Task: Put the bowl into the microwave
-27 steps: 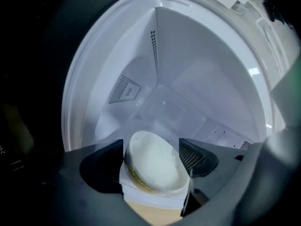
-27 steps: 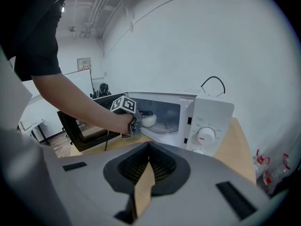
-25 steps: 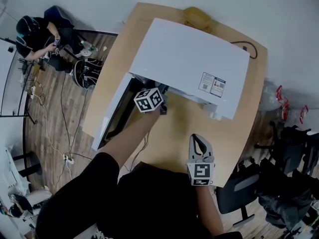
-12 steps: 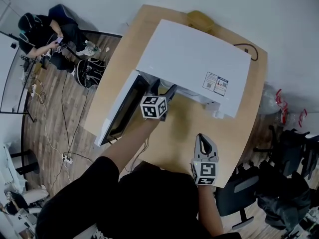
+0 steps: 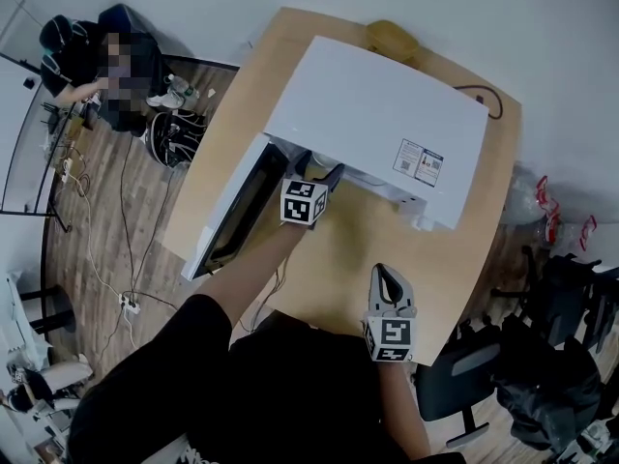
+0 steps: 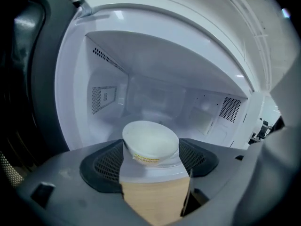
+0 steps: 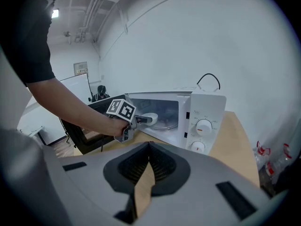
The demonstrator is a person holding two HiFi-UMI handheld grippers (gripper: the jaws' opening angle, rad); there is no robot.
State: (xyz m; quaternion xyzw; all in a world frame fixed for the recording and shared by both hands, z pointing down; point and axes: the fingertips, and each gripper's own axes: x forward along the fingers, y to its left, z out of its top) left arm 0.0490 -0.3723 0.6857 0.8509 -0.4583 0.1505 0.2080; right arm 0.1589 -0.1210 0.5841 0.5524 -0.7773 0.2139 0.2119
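Note:
The white microwave stands on the wooden table with its door swung open to the left. My left gripper reaches into the opening and is shut on the white bowl, which hangs just above the cavity floor at the front. In the right gripper view the bowl sits in front of the glass turntable. The head view hides the bowl under the microwave's top. My right gripper rests over the near table, shut and empty.
A yellow object lies behind the microwave, and a black cable loops at its back right. A person sits at the far left. A dark chair stands off the table's right corner.
My left gripper with the bowl has shifted a little right and forward into the microwave's opening. The right gripper has stayed in about the same place.

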